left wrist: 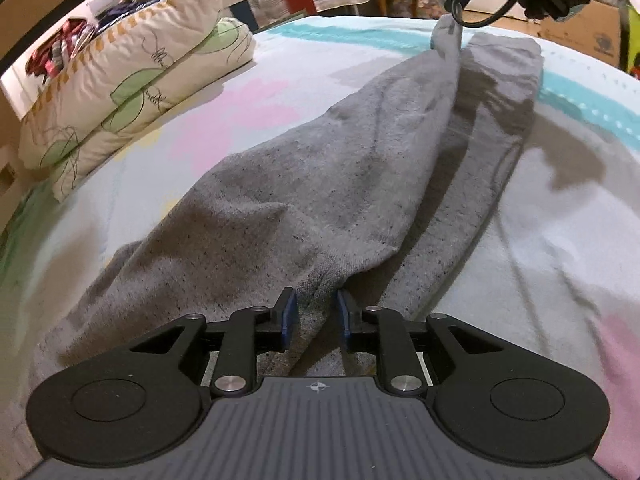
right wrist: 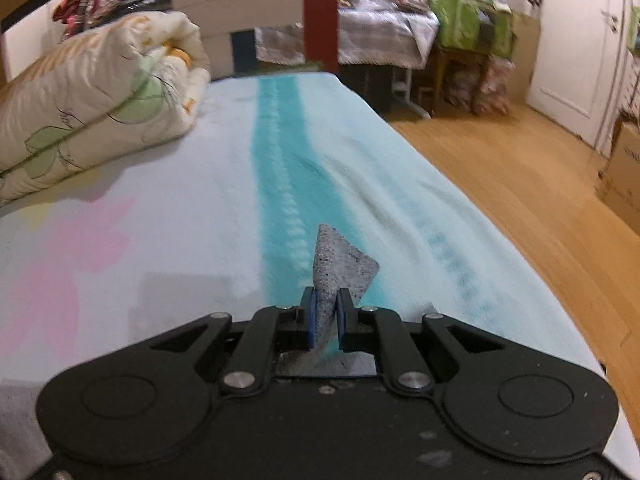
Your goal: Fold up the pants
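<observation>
- Over the bed [left wrist: 280, 60], from my left wrist view, the grey pants [left wrist: 320, 160] lie stretched away from me across the pale patterned cover, with the folded quilt [left wrist: 120, 80] well off to one side.
- My left tool [left wrist: 316, 312] has a bunched fold of the near end between its blue pads [left wrist: 289, 312]; the jaws are narrow and easing apart, yet cloth still fills the gap, so I judge it pinched.
- At the far end my right tool [left wrist: 456, 12] lifts a corner, and the fabric rises to it in a soft ridge.
- I judge the pants light, limp and a little fuzzy: no stiffness, nothing fragile, not slippery. They will sag wherever unsupported, so hems and waistband corners are the places to take hold.
- They look heather grey, thick knit, creased lengthwise with one layer lying over another.
- Beyond my right tool [right wrist: 324, 312], in its own view, the teal stripe of the bed [right wrist: 160, 200] runs ahead and wooden floor [right wrist: 520, 200] lies beside it.
- Its jaws are pressed nearly together on a grey pants [right wrist: 340, 264] corner, which sticks up past the pads as a small triangle.
</observation>
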Motion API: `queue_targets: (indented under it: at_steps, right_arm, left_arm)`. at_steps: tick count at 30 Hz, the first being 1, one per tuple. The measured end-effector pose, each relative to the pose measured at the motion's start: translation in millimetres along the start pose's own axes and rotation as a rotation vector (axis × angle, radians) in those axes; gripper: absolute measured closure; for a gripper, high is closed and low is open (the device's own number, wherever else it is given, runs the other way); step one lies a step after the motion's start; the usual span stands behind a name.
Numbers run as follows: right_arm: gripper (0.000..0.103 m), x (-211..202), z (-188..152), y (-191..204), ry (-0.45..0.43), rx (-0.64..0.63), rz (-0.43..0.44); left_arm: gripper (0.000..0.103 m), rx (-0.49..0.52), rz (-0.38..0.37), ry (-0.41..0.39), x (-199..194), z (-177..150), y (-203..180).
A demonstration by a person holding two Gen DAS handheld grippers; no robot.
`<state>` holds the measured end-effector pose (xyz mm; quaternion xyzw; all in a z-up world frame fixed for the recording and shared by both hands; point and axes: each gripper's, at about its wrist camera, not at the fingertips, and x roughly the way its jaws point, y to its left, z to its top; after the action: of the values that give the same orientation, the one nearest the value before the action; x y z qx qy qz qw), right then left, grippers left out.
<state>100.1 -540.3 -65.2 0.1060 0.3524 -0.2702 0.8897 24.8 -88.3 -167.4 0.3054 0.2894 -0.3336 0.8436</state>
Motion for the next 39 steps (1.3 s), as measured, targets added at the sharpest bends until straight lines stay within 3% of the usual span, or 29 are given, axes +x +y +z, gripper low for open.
queue_targets:
  at_steps: [8, 12, 14, 17, 20, 23, 27, 31, 34, 36, 39]
  right_arm:
    - [0.092, 9.4, -21.7, -10.7, 0.053, 0.015, 0.007]
    - [0.091, 8.3, -24.3, -14.6, 0.056, 0.023, 0.018]
    - [0.091, 10.0, -23.5, -15.4, 0.059, 0.025, 0.026]
    - [0.091, 10.4, -23.1, -17.1, 0.057, 0.034, 0.052]
    - [0.091, 0.3, -18.7, -20.0, 0.018, 0.05, 0.082]
    - [0.093, -23.6, -14.0, -30.4, -0.05, 0.085, 0.098]
    - [0.094, -47.2, -30.8, -55.5, -0.071, 0.148, 0.07]
    - [0.092, -25.0, -63.8, -80.0, 0.087, 0.246, 0.043]
    - [0.086, -12.1, -78.3, -87.3, 0.107, 0.312, 0.066]
    - [0.075, -5.9, -80.2, -86.4, 0.082, 0.314, 0.099]
    - [0.068, 9.2, -79.7, -80.4, 0.103, 0.294, 0.104]
  left_arm:
    - [0.077, 0.131, 0.047, -0.012, 6.2, 6.5, -17.3]
    - [0.074, 0.2, 0.084, 0.047, 28.7, 8.5, -23.4]
    - [0.099, 0.149, 0.031, 0.038, 32.6, 10.1, -11.2]
    - [0.1, 0.031, -0.022, -0.021, 24.1, 19.1, 18.1]
    - [0.1, -0.017, 0.035, -0.09, 5.7, 32.2, 40.5]
    - [0.1, -0.056, 0.028, -0.128, -14.7, 36.8, 52.3]
    - [0.099, -0.005, -0.014, -0.089, -15.1, 21.3, 36.4]
    - [0.099, 0.058, -0.078, -0.014, -1.0, -0.2, 8.6]
    - [0.099, 0.057, -0.079, -0.006, 1.8, -3.7, 2.8]
    - [0.099, 0.03, -0.078, -0.003, 2.4, -2.3, 3.6]
    - [0.099, 0.011, -0.074, 0.002, 7.7, 0.3, 9.4]
